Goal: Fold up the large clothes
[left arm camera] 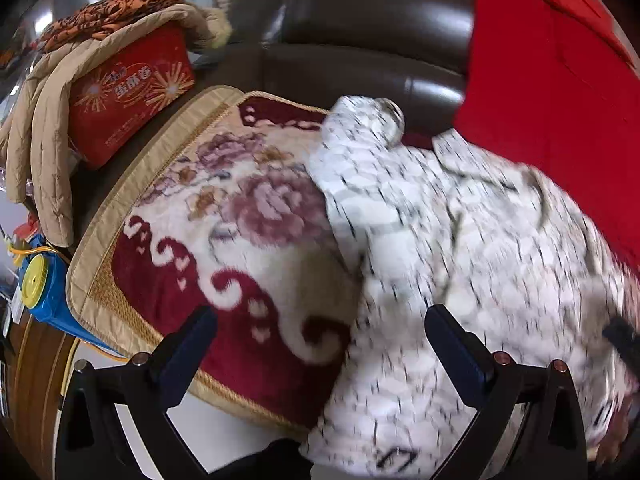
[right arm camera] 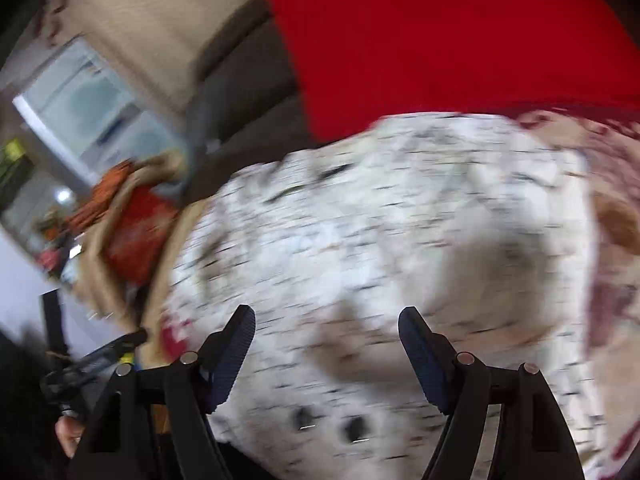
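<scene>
We list: white speckled garment [left arm camera: 460,240], bunched on floral sofa cover [left arm camera: 224,240], red cloth [left arm camera: 552,92] behind. Left gripper [left arm camera: 320,332] and right gripper [right arm camera: 326,332]: jaws released, empty.

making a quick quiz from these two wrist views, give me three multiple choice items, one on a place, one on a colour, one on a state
1. Where does the white speckled garment lie?
A. on the floral cushion cover of the sofa
B. on top of the red box
C. on the floor

2. What colour is the cloth draped over the sofa back?
A. blue
B. red
C. green

3. What state is the left gripper in?
A. shut on the garment
B. open and holding nothing
C. shut on the red cloth

Answers:
1 A, the garment spreads over the floral cushion cover.
2 B, the cloth is bright red in both views.
3 B, its fingers stand wide apart with nothing clamped between them.
</scene>
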Motion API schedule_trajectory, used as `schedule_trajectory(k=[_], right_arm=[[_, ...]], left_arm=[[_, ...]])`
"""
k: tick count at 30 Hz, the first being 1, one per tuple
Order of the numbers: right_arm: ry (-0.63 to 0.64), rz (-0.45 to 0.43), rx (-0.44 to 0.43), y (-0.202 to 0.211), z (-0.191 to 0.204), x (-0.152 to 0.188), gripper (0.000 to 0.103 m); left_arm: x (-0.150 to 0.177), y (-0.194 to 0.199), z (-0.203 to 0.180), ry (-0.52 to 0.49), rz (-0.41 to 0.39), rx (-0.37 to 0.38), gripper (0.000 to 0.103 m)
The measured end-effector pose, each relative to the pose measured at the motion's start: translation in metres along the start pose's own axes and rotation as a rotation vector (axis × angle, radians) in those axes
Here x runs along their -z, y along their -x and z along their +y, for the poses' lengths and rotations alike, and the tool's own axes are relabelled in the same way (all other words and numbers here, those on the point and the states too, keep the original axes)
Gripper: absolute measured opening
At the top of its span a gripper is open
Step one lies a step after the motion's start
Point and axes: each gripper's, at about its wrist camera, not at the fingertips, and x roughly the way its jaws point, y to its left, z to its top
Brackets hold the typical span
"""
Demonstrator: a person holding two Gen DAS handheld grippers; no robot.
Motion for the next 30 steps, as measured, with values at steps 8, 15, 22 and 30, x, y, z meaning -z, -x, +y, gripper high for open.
schedule_trajectory(k=[8,15,22,30], right_arm=[[-0.014,0.159,0.181,-0.039,-0.022,0.002,0.069],[0.041,-0.027,0.162,-0.002,-0.009,-0.007,0.069],[-0.029,0.054,0.273,-0.021,-0.034,-0.005,0.069],[-0.081,-0.02,0.159,-0.004,-0.034,-0.012,0.069]], left_arm=[[-0.013,-0.004,-0.014,0.025,-0.026,-0.013,0.103],[0.011,-0.017,-0.077,-0.152,0.01,0.027,0.103],[0.028,-0.084,-0.125,-0.273,0.218,0.015,0.103],[-0.043,-0.032,-0.079,-0.23,-0.005,-0.036,0.103]])
